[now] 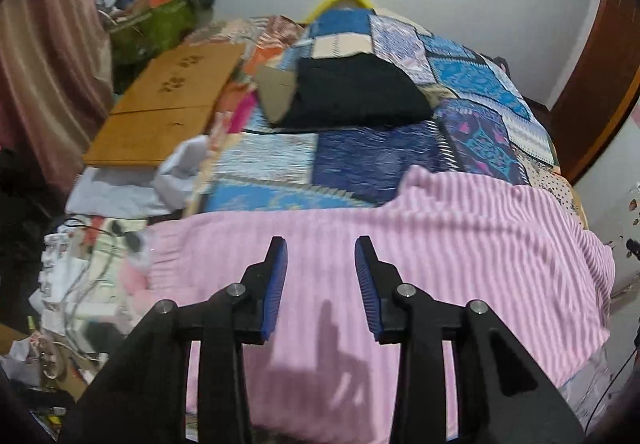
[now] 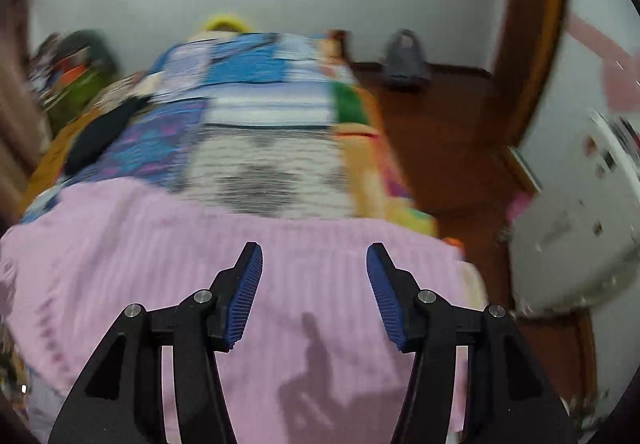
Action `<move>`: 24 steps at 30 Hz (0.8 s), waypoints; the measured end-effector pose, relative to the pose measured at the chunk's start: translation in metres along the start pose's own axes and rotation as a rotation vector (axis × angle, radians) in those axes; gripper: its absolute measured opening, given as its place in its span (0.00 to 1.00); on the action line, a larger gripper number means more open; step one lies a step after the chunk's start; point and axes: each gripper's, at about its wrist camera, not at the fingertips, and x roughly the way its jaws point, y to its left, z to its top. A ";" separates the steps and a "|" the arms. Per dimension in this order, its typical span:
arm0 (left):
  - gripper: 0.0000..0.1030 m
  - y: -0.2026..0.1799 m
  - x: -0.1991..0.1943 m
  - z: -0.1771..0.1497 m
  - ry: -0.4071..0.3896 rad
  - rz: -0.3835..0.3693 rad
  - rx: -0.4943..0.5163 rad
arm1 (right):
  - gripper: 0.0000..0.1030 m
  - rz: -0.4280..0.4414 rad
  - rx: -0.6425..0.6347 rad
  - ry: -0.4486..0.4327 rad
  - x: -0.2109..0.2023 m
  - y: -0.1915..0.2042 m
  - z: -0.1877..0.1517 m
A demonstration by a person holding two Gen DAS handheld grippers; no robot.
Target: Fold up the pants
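Black pants [image 1: 352, 92] lie folded in a flat bundle on the far half of a bed covered by a patchwork quilt [image 1: 360, 160]. In the blurred right wrist view they show as a dark shape [image 2: 100, 136] at the left. A pink striped cloth [image 1: 460, 228] [image 2: 160, 236] covers the bed's near end. My left gripper [image 1: 321, 244] hangs open over this pink cloth with nothing between its blue pads. My right gripper [image 2: 314, 249] is open wider, also above the pink cloth and empty. Both are well short of the pants.
A cardboard piece [image 1: 276, 92] touches the pants' left edge. Left of the bed are a wooden board [image 1: 168, 100], a green bag [image 1: 156, 28], white cloth [image 1: 176, 172] and tangled cables [image 1: 80, 276]. Right of the bed are wood floor [image 2: 440, 132], a door frame [image 2: 532, 44] and a white appliance [image 2: 580, 224].
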 end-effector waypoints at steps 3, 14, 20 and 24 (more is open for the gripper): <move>0.36 -0.026 0.025 0.005 0.026 0.018 0.010 | 0.49 -0.051 0.060 0.025 0.016 -0.045 -0.002; 0.37 -0.023 0.096 0.008 0.127 0.197 -0.070 | 0.38 -0.020 0.133 0.125 0.084 -0.089 -0.015; 0.37 -0.006 0.121 0.001 0.184 0.230 -0.108 | 0.12 -0.018 0.129 0.123 0.093 -0.097 -0.019; 0.38 0.000 0.129 -0.003 0.190 0.213 -0.132 | 0.07 -0.018 0.135 0.068 0.084 -0.098 -0.017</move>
